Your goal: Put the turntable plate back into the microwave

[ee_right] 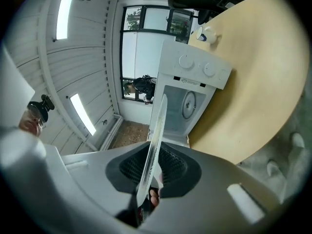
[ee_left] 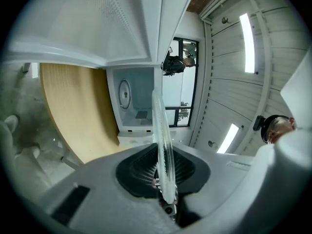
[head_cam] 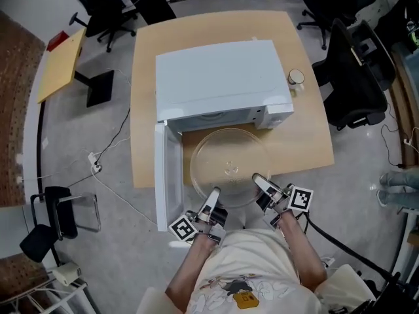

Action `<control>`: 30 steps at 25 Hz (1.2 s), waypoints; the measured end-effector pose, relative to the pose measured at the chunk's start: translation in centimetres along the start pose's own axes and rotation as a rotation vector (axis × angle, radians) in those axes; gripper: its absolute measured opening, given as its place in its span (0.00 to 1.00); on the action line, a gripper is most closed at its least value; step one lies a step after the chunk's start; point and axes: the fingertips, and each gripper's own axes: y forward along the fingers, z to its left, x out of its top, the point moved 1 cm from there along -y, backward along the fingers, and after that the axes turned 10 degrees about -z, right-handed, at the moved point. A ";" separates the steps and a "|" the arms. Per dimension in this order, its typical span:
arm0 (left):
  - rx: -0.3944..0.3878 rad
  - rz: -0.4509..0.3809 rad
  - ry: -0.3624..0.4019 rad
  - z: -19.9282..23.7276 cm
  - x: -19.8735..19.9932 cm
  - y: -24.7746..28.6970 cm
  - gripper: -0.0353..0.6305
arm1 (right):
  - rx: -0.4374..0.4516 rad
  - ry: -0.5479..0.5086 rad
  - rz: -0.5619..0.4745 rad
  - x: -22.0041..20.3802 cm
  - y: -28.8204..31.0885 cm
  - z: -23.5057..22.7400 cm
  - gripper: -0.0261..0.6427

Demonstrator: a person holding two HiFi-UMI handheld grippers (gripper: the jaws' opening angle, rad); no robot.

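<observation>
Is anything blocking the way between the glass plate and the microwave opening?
Nothing visible does. The door is swung open to the left; the glass plate, gripped at its near rim by the left hand-held gripper and the right hand-held gripper, sits right before the open front of the microwave.

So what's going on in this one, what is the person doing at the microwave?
A person holds a clear glass plate level by its near rim, with the left gripper and the right gripper each clamped on the edge. The plate sits in front of the microwave, over the table, and is not yet inside. The door stands open on the left side of the head view, so the opening is free for the plate to go in.
</observation>
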 end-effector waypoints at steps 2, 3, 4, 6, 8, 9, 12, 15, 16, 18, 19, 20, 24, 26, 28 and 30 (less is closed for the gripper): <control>0.002 -0.041 0.002 0.8 0.5 1.1 0.11 | -0.010 -0.006 0.007 0.7 0.9 -1.0 0.12; 0.000 -0.065 0.006 1.3 0.9 1.6 0.10 | -0.014 -0.005 0.005 1.1 1.4 -1.5 0.12; -0.001 -0.090 0.011 1.9 1.3 2.3 0.10 | -0.018 -0.002 0.002 1.4 2.0 -2.2 0.12; -0.003 -0.143 0.016 2.9 2.0 3.7 0.11 | -0.031 0.001 -0.003 2.2 2.9 -3.6 0.12; -0.003 -0.190 0.022 3.9 2.7 5.1 0.11 | -0.036 0.000 -0.007 3.0 3.9 -4.7 0.12; -0.004 -0.210 0.032 4.3 3.1 5.8 0.11 | -0.033 0.001 -0.007 3.4 4.5 -5.2 0.12; -0.011 -0.266 0.069 5.6 4.6 7.4 0.11 | -0.022 0.014 -0.002 4.0 6.4 -6.9 0.12; -0.023 -0.317 0.088 6.8 6.6 9.0 0.11 | -0.018 0.011 0.008 4.3 8.7 -8.4 0.12; -0.026 -0.332 0.086 7.0 7.2 9.5 0.11 | -0.017 0.004 0.011 4.4 9.4 -8.7 0.12; -0.030 -0.363 0.078 7.4 8.2 10.2 0.11 | -0.019 -0.010 0.020 4.5 10.6 -9.2 0.13; -0.030 -0.377 0.077 7.7 8.6 10.5 0.11 | -0.021 -0.012 0.022 4.5 11.1 -9.5 0.13; -0.031 -0.391 0.077 7.9 8.9 10.6 0.11 | -0.022 -0.012 0.020 4.5 11.4 -9.8 0.13; -0.039 -0.435 0.065 9.0 10.2 11.5 0.11 | -0.024 -0.002 -0.011 4.7 12.7 -11.0 0.13; -0.036 -0.444 0.060 9.7 10.8 12.1 0.11 | -0.023 -0.006 -0.026 4.9 13.5 -11.7 0.13; -0.034 -0.452 0.053 10.4 11.5 12.6 0.11 | -0.020 -0.012 -0.034 5.1 14.4 -12.3 0.13; -0.040 -0.456 0.049 11.0 12.2 13.2 0.11 | -0.022 -0.020 -0.041 5.4 15.2 -12.8 0.13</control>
